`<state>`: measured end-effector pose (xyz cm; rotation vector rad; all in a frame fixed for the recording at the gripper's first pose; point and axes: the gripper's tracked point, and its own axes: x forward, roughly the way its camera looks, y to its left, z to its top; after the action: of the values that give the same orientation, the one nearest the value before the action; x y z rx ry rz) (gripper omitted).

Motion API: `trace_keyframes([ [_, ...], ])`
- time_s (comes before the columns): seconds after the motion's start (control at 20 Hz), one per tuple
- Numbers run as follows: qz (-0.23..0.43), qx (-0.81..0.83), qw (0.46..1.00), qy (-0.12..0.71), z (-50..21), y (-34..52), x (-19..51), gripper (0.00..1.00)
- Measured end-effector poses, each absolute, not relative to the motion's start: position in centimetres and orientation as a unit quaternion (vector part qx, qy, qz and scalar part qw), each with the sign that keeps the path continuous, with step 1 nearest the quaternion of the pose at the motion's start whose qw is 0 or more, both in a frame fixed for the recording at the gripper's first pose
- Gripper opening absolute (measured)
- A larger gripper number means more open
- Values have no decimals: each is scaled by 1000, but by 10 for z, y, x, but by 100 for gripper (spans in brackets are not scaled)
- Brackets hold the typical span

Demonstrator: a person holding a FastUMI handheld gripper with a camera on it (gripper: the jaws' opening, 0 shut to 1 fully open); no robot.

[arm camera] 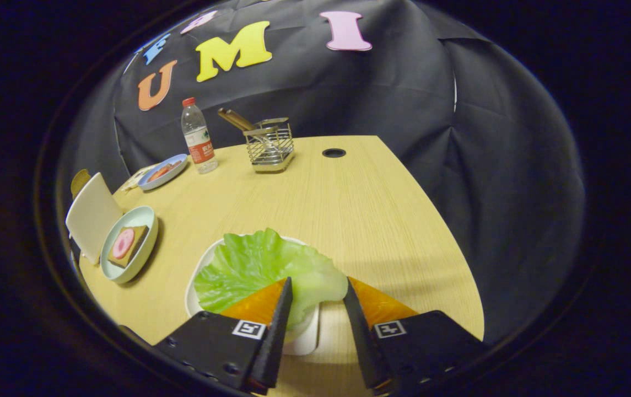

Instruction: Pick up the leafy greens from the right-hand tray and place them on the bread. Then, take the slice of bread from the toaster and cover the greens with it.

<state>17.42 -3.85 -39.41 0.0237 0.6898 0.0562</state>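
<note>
The gripper (318,295) hangs over the near edge of a pale wood-grain bench (348,204), its two wedge-shaped fingers (279,325) spread apart. Between their tips lies the pale, glossy stem end of the lettuce leaf (260,273); whether either finger touches it cannot be told. The leaf is crinkled and veined, bright green at its ruffled edge, fading to whitish green near the fingers. It rests on a white tray (307,342) with rounded corners, overhanging the far rim.

Off to the left, well apart from the leaf, a round pale-green plate (141,256) with a raised rim holds a square brown bread slice (130,248) topped with a round pink ham slice (123,243). Just beside that plate stands a smooth white toaster (92,215) with a tan bread slice (79,181) poking out above it.

At the far side of the bench, a shallow blue plate (163,172) carries some reddish food, a clear plastic water bottle (198,137) with a red cap stands upright, and a square wire utensil holder (269,146) holds wooden handles leaning left. A round cable hole (333,153) sits near it.
</note>
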Motion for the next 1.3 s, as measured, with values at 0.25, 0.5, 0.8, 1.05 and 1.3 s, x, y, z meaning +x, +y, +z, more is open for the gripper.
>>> trace_keyframes([
  [0.25, 26, 17, 940, 339, -391, -38, 173, 18],
  [0.5, 31, 33, 942, 333, -368, -34, 165, 0],
  [0.8, 35, 64, 945, 320, -321, -19, 153, 0],
  [1.05, 33, 53, 951, 302, -269, 9, 136, 0],
  [1.3, 42, 48, 954, 292, -227, 77, 120, 0],
])
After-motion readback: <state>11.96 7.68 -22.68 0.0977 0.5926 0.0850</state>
